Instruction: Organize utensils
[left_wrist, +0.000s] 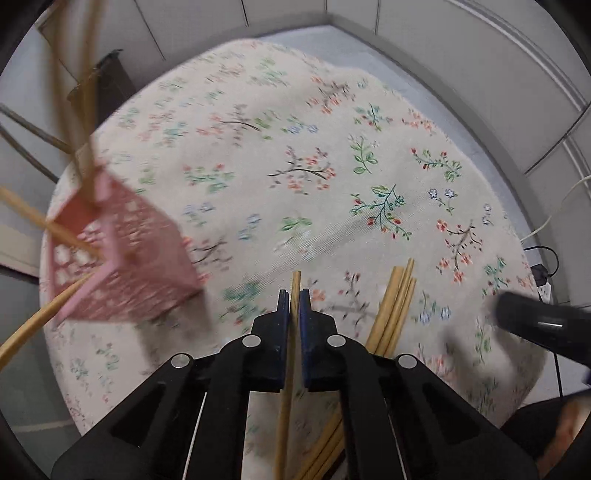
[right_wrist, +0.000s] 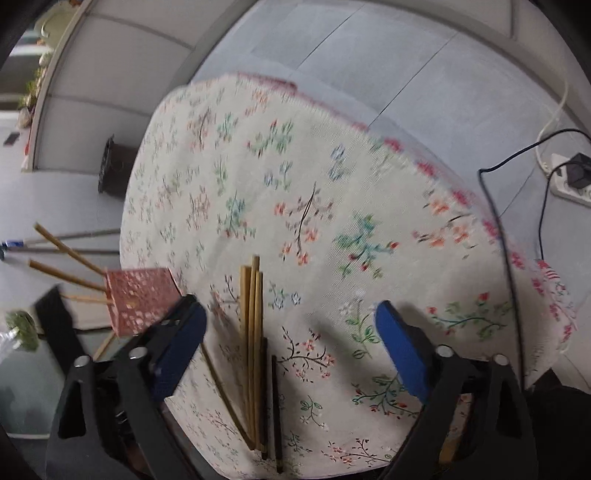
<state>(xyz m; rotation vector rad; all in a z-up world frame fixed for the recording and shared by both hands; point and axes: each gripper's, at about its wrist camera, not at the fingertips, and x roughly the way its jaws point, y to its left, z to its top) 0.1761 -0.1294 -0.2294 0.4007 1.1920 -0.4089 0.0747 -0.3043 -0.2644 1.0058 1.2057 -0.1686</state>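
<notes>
My left gripper (left_wrist: 294, 301) is shut on one bamboo chopstick (left_wrist: 294, 291), held above the floral tablecloth (left_wrist: 295, 166). A pink perforated utensil holder (left_wrist: 122, 254) with several chopsticks sticking out stands at the left table edge; it also shows in the right wrist view (right_wrist: 138, 302). A bundle of loose bamboo chopsticks (left_wrist: 395, 306) lies to the right of my left gripper. In the right wrist view my right gripper (right_wrist: 291, 321) is open and empty, above the bundle of bamboo chopsticks (right_wrist: 251, 332) and two dark chopsticks (right_wrist: 275, 402).
The round table's edge (right_wrist: 491, 229) drops to a grey floor. A power strip with a plug (right_wrist: 572, 177) and cables lie on the floor at right. A dark box (right_wrist: 114, 170) stands beyond the table. The right gripper's black body (left_wrist: 543, 325) shows in the left wrist view.
</notes>
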